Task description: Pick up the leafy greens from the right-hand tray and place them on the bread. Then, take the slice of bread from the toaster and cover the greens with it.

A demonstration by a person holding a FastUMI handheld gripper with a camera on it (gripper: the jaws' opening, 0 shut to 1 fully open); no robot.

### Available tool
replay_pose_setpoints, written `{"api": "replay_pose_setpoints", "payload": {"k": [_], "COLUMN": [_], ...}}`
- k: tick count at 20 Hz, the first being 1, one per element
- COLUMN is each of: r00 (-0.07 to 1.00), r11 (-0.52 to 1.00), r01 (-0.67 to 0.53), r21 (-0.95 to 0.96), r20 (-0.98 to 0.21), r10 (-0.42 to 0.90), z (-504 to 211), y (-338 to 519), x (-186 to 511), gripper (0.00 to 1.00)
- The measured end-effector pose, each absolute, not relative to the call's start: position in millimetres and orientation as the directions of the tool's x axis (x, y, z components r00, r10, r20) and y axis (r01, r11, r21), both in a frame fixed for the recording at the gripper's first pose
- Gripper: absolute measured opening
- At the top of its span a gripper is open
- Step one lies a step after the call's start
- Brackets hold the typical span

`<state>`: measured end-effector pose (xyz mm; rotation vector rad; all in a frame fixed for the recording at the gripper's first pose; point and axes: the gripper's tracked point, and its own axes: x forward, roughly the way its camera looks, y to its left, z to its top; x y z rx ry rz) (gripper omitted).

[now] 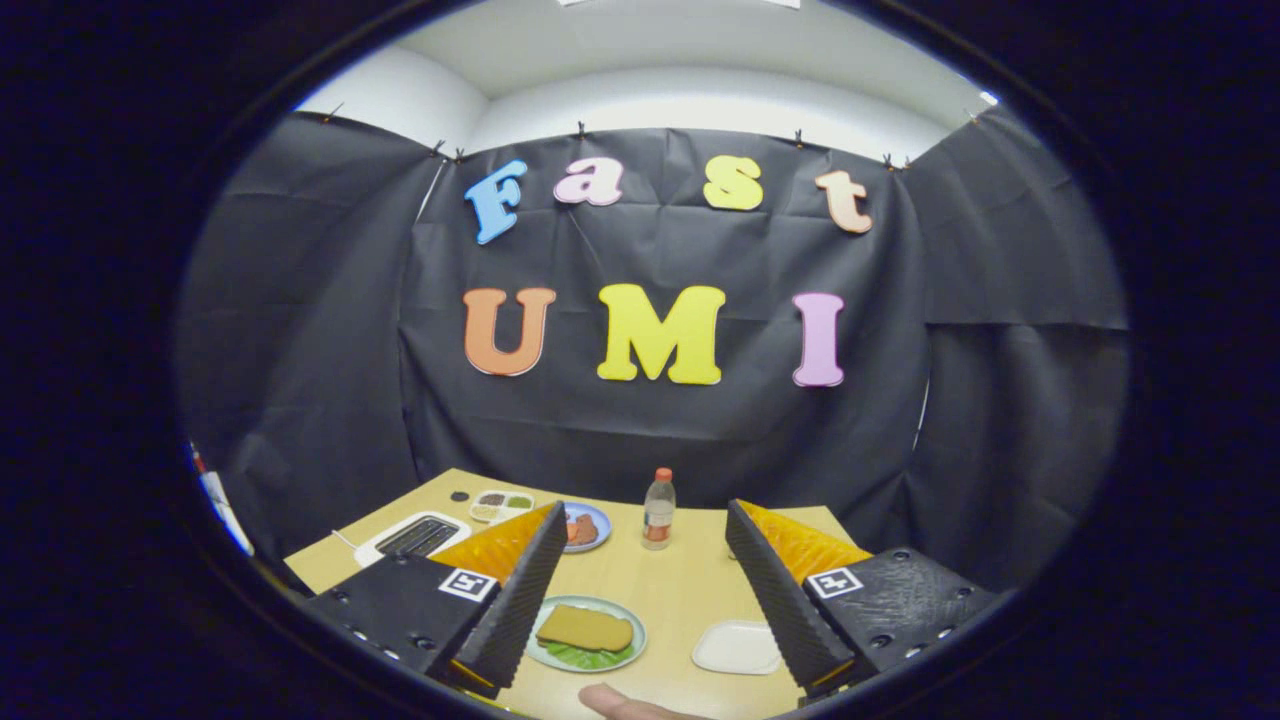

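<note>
Gripper view: hand-held gripper (640,590) spread empty; one bread slice (585,628), one bottle (658,510).

On the table (660,590), a slice of bread (585,629) lies atop leafy greens (583,657) on a plate (633,645) between the spread fingers of the gripper (645,520). A tray (738,647) sits to its right. Beyond, a toaster (417,537) stands left of a second plate (597,521) and a bottle (658,509); a divided dish (502,505) sits behind the toaster.
</note>
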<state>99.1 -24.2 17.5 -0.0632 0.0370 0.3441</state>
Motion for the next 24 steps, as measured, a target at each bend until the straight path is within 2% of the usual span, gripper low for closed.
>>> {"api": "replay_pose_setpoints", "payload": {"k": [11,24], "r00": [0.94,0.935], "r11": [0.935,0.93], "r01": [-0.339,-0.354], "r21": [-0.104,-0.103], "r20": [-0.055,-0.072], "r10": [0.335,0.348], "z": [14,18], "y": [-27,14], "x": [98,93], "gripper": [0.96,0.96]}}
